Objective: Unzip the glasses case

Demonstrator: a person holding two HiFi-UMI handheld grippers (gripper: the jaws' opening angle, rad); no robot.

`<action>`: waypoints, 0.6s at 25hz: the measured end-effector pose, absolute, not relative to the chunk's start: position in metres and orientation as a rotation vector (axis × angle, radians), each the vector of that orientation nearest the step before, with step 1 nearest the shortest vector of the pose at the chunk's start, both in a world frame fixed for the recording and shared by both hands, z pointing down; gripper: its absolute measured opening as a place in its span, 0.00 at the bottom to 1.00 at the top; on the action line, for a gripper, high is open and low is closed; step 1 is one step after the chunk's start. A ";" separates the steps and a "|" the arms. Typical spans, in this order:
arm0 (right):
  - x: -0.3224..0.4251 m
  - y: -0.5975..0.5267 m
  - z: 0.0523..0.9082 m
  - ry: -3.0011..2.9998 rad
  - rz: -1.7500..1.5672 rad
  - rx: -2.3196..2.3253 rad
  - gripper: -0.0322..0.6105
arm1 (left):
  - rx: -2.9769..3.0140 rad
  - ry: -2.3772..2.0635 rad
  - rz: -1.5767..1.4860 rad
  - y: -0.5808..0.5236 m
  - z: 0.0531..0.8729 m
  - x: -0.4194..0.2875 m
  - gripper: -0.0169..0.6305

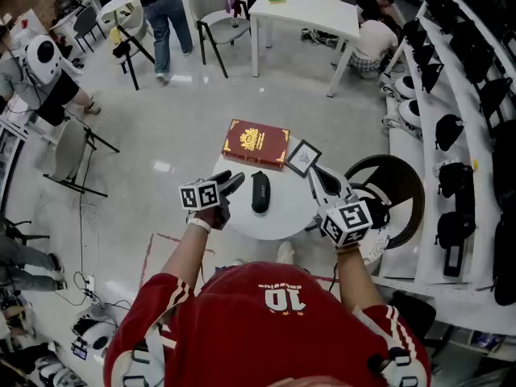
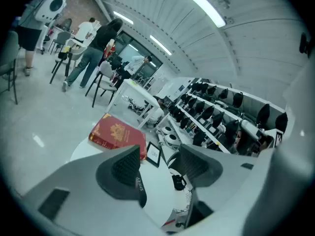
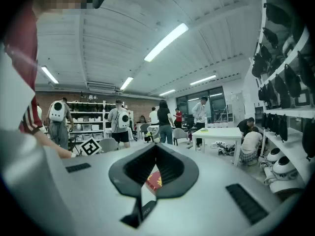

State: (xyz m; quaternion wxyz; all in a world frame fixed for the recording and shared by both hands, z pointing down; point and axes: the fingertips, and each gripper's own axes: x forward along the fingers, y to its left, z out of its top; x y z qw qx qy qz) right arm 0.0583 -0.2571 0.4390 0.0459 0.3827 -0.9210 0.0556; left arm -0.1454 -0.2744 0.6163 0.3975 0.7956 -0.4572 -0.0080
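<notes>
Glasses case (image 1: 260, 192) lay flat on the table (image 1: 278, 226), zip closed as far as I could judge, with both sides free for a two-handed approach. My left gripper (image 1: 234, 182) hung just left of the case, jaws apart and empty, likely to steady it. My right gripper (image 1: 317, 177), right of the case, had its jaws together on nothing. Beyond the case lay a red book (image 1: 255, 143).

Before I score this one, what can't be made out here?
Glasses case zip: head view, too small to tell zipped or not.
Red book cover lettering: too small in head view; right gripper view's jaws hide most of it.
Framed card picture: head view, too small.
</notes>
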 end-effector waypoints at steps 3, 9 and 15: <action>0.057 -0.259 0.425 -2.826 0.201 1.222 0.07 | 2.123 -1.172 -0.035 -0.278 0.573 -0.142 0.43; 0.059 -0.259 0.397 -2.845 0.219 1.346 0.07 | 2.365 -1.276 0.008 -0.277 0.494 -0.131 0.42; 0.061 -0.249 0.379 -2.853 0.148 1.387 0.07 | 2.501 -1.360 -0.109 -0.266 0.427 -0.127 0.39</action>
